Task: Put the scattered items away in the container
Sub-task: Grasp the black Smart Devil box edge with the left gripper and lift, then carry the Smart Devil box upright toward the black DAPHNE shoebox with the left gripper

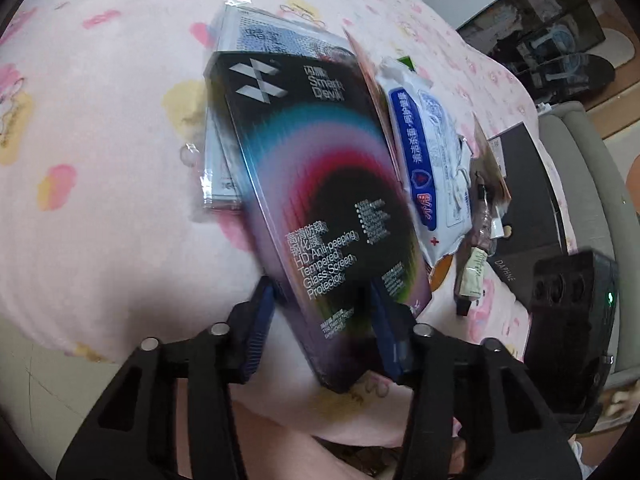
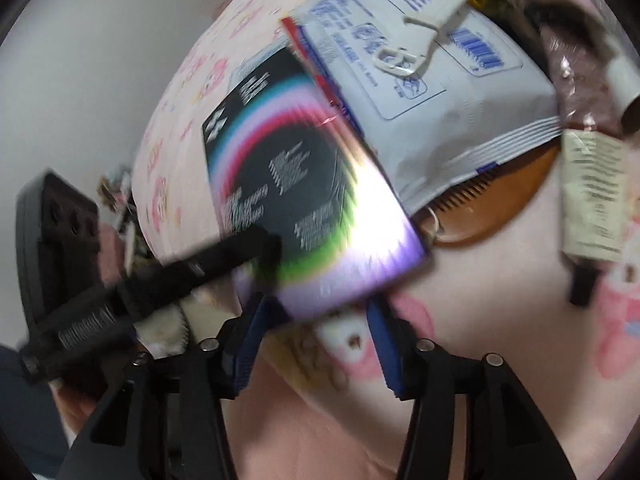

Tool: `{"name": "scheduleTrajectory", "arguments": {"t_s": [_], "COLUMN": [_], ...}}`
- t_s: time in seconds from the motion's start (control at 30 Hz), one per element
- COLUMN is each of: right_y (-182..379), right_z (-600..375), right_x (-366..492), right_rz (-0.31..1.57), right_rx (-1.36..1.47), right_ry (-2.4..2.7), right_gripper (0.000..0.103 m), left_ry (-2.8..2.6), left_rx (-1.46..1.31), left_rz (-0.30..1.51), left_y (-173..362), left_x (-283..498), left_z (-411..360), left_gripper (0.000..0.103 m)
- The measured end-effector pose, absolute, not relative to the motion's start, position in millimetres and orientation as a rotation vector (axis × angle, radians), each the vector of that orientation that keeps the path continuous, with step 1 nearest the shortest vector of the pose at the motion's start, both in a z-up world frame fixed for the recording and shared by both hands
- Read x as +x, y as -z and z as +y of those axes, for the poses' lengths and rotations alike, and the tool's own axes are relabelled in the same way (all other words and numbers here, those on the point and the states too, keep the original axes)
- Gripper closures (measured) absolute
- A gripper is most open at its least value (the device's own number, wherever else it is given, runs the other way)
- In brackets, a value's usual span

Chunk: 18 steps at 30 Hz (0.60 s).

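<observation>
A black screen-protector box with a rainbow ring print is held tilted above the pink bedspread. My left gripper is shut on its near end, blue pads on both sides. In the right wrist view the same box appears with a left finger across it. My right gripper is open and empty just below the box. A white and blue wipes pack lies to the right of the box and also shows in the right wrist view. A black container stands at the bed's right edge.
A clear-wrapped packet lies under the box. A brown comb, a cream tube and a white clip lie by the wipes. The other gripper's black body is at the right. The floor with slippers is beyond the bed.
</observation>
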State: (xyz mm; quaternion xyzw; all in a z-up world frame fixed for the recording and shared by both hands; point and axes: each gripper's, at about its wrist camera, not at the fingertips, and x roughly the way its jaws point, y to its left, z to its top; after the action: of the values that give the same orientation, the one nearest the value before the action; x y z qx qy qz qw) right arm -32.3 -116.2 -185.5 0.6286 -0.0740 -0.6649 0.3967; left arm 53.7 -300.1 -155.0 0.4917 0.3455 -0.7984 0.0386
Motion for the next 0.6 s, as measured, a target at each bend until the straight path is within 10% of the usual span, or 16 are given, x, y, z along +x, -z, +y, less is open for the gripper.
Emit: {"name": "scheduleTrajectory", "arguments": {"t_s": [0.17,0.3,0.6], "right_y": [171,149,142], "right_z": [-113,-102,-89], "right_x": [-28,-20,-19], "right_rz": [-0.217,-0.173,-0.129], "right_rx": [1.529,1.457,1.509], "right_ry": [1.728,1.784,1.861], "right_gripper": [0.056,0.076,0.076], "left_ry": [2.465,2.469,2.45], "left_rx": [1.428,1.461,1.58], "left_rz": [1.119,1.125,1.193], "left_y": [148,145,161], "left_x": [65,77,97], "left_z": [-293,-280,-245], "left_gripper": [0.062,0.067,0.068]}}
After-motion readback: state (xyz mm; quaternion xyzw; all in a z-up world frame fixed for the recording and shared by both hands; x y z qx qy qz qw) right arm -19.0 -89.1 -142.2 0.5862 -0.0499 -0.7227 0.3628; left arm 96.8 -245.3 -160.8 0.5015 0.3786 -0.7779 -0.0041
